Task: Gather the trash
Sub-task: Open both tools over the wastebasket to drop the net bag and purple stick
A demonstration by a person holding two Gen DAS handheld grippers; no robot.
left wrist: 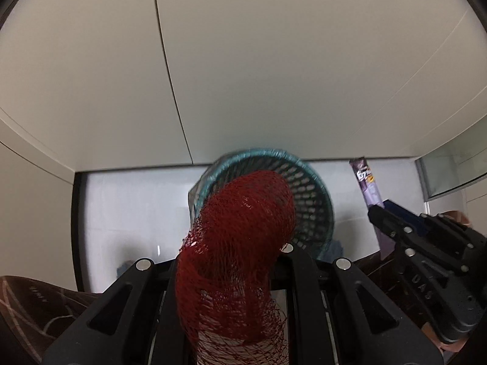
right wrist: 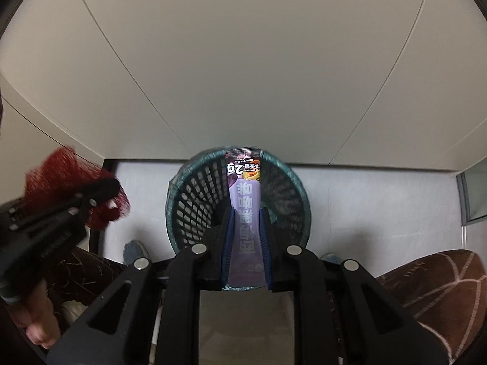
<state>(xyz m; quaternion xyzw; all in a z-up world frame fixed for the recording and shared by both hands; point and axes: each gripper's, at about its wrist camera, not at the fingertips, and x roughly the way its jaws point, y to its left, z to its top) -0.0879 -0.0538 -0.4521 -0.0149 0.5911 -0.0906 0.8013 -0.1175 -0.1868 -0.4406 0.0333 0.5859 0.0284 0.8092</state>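
Mesh bag [left wrist: 240, 240], red netting, is pinched in the left gripper [left wrist: 231, 261]: jaws pressed nearly together on it, the net bulging out ahead of the tips and draping back over the gripper body. In the left wrist view the bag overlaps the mouth of the wastebasket [left wrist: 307, 194]; whether it touches the rim, cannot tell.

Right gripper [right wrist: 246, 237] jaws are pinching a purple snack sachet [right wrist: 245, 200] flat between the blue pads [right wrist: 229, 243]. The sachet sticks out past the tips, its far end reaching up to the far rim of the wastebasket [right wrist: 182, 200] in that view. The gripper points down at the basket opening.

Wastebasket is teal, round, with slotted lattice walls and a liner bag folded over the rim. It stands on a pale floor [right wrist: 365, 206], close against a cream panelled wall [right wrist: 243, 60] behind it.

Person's brown patterned trouser legs [right wrist: 441, 298] flank the grippers on both sides, and a hand [right wrist: 36, 319] shows at lower left of the right wrist view.

Edges: a dark vertical frame [left wrist: 77, 228] left of the basket, and a glass panel [right wrist: 471, 194] at the right. Open floor lies on both sides of the basket.
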